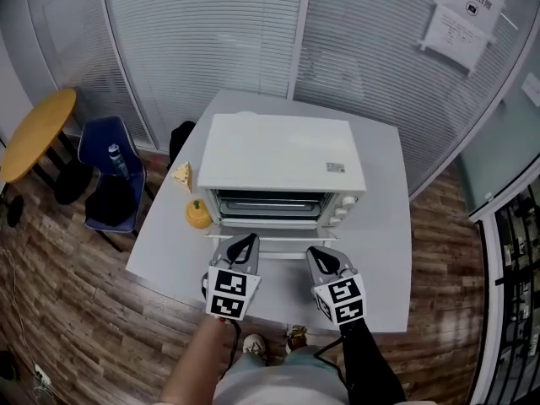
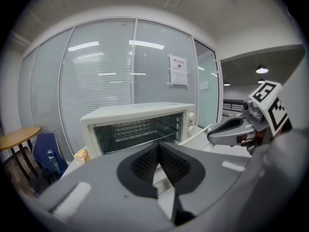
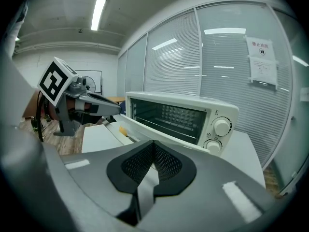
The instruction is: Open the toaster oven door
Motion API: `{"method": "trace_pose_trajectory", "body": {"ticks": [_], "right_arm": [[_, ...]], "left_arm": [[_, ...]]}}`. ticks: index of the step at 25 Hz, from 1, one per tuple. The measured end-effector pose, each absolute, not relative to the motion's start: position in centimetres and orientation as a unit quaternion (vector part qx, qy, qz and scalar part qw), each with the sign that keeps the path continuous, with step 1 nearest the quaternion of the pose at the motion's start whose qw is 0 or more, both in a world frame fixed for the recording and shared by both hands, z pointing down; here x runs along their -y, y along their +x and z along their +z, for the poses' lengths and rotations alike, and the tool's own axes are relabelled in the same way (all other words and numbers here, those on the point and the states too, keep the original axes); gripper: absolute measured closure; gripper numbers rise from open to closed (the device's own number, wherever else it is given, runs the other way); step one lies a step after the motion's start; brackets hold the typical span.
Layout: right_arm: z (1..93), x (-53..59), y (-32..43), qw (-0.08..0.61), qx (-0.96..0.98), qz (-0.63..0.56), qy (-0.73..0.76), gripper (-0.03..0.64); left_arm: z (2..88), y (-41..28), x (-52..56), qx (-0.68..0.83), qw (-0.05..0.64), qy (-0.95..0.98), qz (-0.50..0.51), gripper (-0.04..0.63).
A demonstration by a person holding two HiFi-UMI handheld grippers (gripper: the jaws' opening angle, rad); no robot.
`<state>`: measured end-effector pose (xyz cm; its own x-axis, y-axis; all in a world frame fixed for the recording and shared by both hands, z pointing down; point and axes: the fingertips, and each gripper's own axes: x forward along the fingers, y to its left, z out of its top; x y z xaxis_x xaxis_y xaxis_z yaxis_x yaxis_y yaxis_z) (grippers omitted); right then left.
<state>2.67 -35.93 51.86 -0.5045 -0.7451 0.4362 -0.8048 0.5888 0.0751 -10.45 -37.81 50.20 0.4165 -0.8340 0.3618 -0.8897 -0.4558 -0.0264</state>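
The toaster oven (image 1: 283, 154) sits white and square towards the back of a white table (image 1: 381, 226), its front facing the person; its door (image 1: 283, 240) is already down, lying roughly flat in front of the opening, so the dark inside and the wire rack (image 3: 174, 115) show plainly; two round knobs (image 3: 221, 126) sit one above the other at the right end of the front. The left gripper (image 1: 245, 243) hovers over the near side of the table, its tip just at the near edge of the lowered door; in its own view the two black pads meet at the tip (image 2: 158, 146), so it is closed with nothing in it. The right gripper (image 1: 315, 256) hangs beside it, a little apart and also pointing at the oven; its pads come together at the tip too (image 3: 153, 144), gripping nothing. Each gripper shows in the other's view, off to the side and clear of the oven: the right one (image 2: 227, 131) and the left one (image 3: 104, 108). To the left of the oven, a small yellow object (image 1: 198, 215) stands on the table near the door's left corner; a pale wedge (image 1: 182, 175) lies just behind it. Beyond the table, a blue chair (image 1: 101, 142) holds a bottle (image 1: 118, 160); a round yellow table (image 1: 38, 133) stands further left on the wooden floor (image 1: 76, 310); a paper notice (image 1: 462, 19) hangs on the glass wall.
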Motion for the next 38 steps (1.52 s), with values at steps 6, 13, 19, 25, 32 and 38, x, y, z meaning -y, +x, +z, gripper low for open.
{"method": "trace_pose_trajectory", "body": {"ticks": [6, 13, 19, 25, 32, 38], "right_arm": [[53.5, 34.4, 2.8, 0.216, 0.859, 0.081, 0.458, 0.614], [55.4, 32.7, 2.9, 0.229, 0.849, 0.073, 0.470, 0.614], [57.6, 31.2, 3.2, 0.243, 0.837, 0.082, 0.484, 0.614], [58.4, 30.2, 3.8, 0.218, 0.822, 0.088, 0.518, 0.613], [59.7, 29.7, 3.9, 0.222, 0.815, 0.107, 0.524, 0.612], [62.7, 28.6, 3.9, 0.258, 0.803, 0.134, 0.521, 0.613]], "left_arm": [[51.5, -10.3, 35.9, 0.507, 0.078, 0.842, 0.169, 0.540], [53.3, -10.1, 33.6, 0.499, 0.083, 0.845, 0.172, 0.540], [55.2, -10.0, 31.8, 0.490, 0.096, 0.849, 0.174, 0.540], [58.0, -9.9, 30.2, 0.489, 0.124, 0.845, 0.177, 0.540], [60.4, -10.1, 29.7, 0.486, 0.145, 0.841, 0.189, 0.540], [63.5, -10.2, 28.8, 0.484, 0.175, 0.834, 0.201, 0.540]]}}
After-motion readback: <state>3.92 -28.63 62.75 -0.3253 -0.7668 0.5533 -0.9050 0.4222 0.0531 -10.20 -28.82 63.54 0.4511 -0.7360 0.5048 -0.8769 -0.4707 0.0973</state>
